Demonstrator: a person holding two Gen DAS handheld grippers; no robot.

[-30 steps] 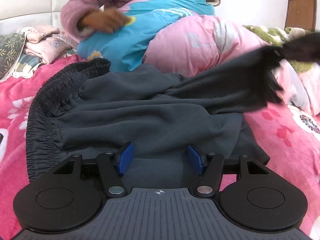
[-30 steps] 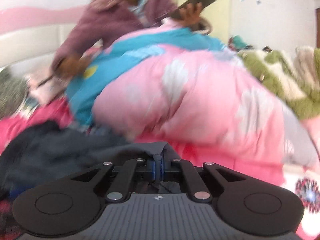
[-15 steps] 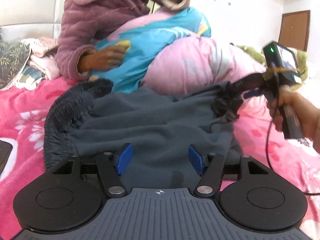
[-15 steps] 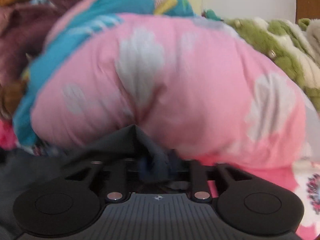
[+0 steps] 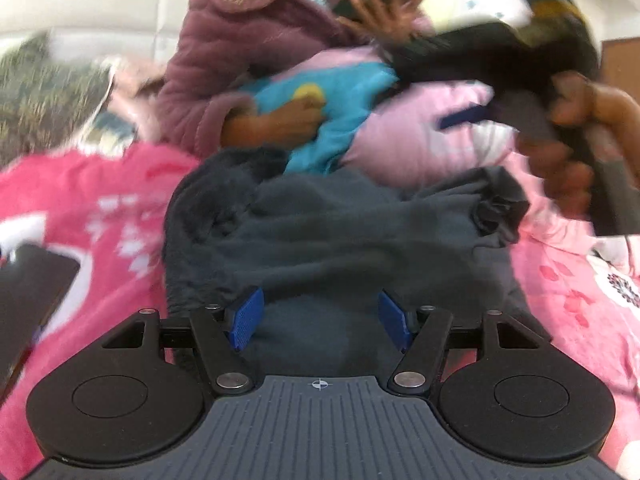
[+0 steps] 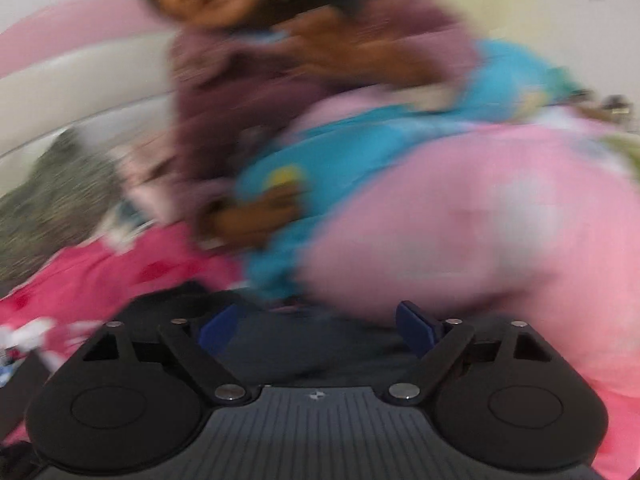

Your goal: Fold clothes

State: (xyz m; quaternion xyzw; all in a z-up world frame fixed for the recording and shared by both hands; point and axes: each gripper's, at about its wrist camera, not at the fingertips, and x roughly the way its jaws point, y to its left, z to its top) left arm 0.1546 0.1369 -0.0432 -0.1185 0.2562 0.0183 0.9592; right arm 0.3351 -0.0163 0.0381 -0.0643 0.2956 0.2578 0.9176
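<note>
Over the bed, left wrist view: dark grey trousers lie bunched on the pink floral bedspread, from 6 o'clock up to centre frame.
Change, left wrist view: a second ago the garment is spread wide with one leg stretched out to 3 o'clock; now that leg sits folded back, its end crumpled at about 2 o'clock.
Left gripper: roughly half open, blue pads apart, fabric lying between them but not pinched.
Right gripper from here: blurred at 2 o'clock, lifted clear of the cloth, in the operator's hand.
Right wrist view: heavy blur; a strip of the trousers shows at 6 o'clock.
Right gripper: clamped on cloth a second ago, its jaws are opening now, wide apart; cloth lies below them and nothing is gripped.
Meaning: I judge one fold is just laid and let go; more folds remain.
Axis: elastic waistband at 9 o'clock, folded leg end at 2 o'clock, so the long axis runs roughly 9 to 3.
Bystander: a person in a purple robe sits at 12 o'clock behind a pink quilt.
</note>
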